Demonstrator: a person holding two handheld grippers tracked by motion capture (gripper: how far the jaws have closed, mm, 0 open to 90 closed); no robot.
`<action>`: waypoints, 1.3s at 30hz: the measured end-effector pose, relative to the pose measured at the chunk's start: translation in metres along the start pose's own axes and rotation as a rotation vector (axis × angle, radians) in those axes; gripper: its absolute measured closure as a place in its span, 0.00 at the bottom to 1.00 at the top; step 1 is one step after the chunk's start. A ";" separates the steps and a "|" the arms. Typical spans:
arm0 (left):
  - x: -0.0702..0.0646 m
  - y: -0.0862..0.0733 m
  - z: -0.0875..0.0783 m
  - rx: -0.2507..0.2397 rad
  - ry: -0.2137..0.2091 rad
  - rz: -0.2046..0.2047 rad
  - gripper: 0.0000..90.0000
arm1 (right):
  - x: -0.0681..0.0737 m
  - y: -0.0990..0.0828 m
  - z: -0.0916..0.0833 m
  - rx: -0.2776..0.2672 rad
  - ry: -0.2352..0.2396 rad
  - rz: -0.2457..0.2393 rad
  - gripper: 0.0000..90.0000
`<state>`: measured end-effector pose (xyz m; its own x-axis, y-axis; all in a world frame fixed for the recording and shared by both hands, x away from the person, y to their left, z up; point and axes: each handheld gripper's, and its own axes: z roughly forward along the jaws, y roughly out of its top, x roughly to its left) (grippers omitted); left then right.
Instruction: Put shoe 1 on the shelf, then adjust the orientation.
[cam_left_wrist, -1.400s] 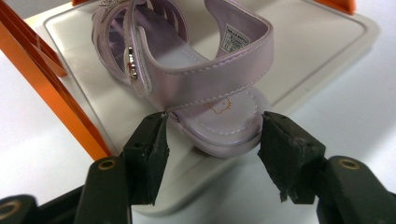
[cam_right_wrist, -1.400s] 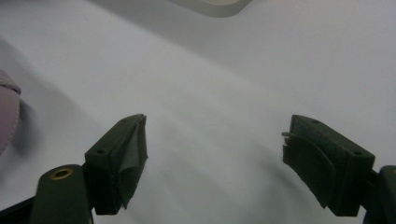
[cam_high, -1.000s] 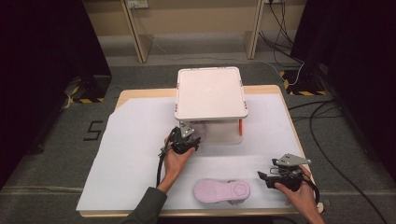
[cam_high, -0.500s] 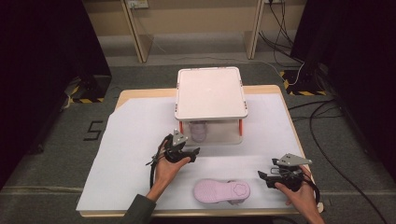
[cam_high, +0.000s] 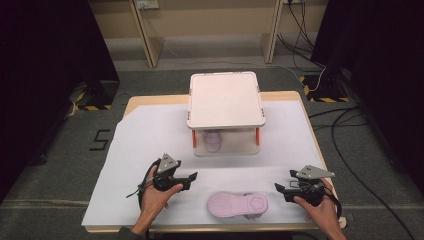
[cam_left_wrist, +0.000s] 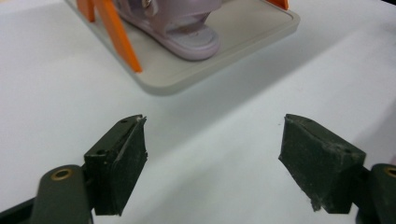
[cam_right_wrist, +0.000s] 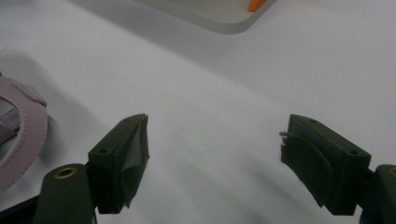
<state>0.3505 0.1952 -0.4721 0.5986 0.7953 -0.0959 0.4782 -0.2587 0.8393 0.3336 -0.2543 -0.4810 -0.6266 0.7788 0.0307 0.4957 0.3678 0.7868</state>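
- In the high view, a table (cam_high: 145, 102) covered by a white sheet (cam_high: 140, 150) is standing on a grey floor, and a small two-level rack (cam_high: 226, 99) with orange legs is sitting on the sheet toward the far side.
- A lilac sandal (cam_high: 213, 140) is lying on the rack's lower shelf, under the pale top board.
- A second lilac sandal (cam_high: 237, 205) is lying sole up on the sheet near the front edge, between the two hands.
- The left gripper (cam_high: 191, 178) is sitting in the person's left hand (cam_high: 152, 196) to the left of that front sandal, apart from it, with its jaws pointing right; their spread is too small to judge here.
- The right gripper (cam_high: 278, 188) is sitting in the right hand (cam_high: 320, 210) to the right of the front sandal, its jaws pointing left toward it without touching it.
- In the left gripper view, the left gripper (cam_left_wrist: 212, 154) is showing its two black jaws spread wide with nothing between them, hovering over bare white sheet (cam_left_wrist: 56, 84).
- Beyond the jaws, the rack's grey lower shelf (cam_left_wrist: 243, 42) is carrying the sandal (cam_left_wrist: 182, 28) beside an orange leg (cam_left_wrist: 114, 35).
- In the right gripper view, the right gripper (cam_right_wrist: 215, 151) is likewise gaping wide and gripping nothing above the sheet (cam_right_wrist: 210, 93).
- The edge of the front sandal (cam_right_wrist: 21, 130) is showing at the left, just clear of the left jaw, and a corner of the rack's shelf (cam_right_wrist: 219, 16) is showing at the top.
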 end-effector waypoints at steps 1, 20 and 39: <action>0.001 -0.003 -0.004 0.000 0.000 -0.010 0.24 | 0.000 0.000 0.000 0.000 -0.001 0.000 0.25; 0.006 -0.039 -0.031 -0.036 0.085 -0.046 0.17 | 0.006 0.003 -0.002 -0.023 0.011 -0.024 0.26; 0.004 -0.042 -0.026 -0.018 0.079 -0.024 0.17 | 0.053 0.030 -0.021 -0.129 0.145 -0.064 0.25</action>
<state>0.3167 0.2232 -0.4937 0.5342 0.8421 -0.0743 0.4796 -0.2295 0.8469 0.3034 -0.2128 -0.4429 -0.7393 0.6708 0.0591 0.3764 0.3389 0.8623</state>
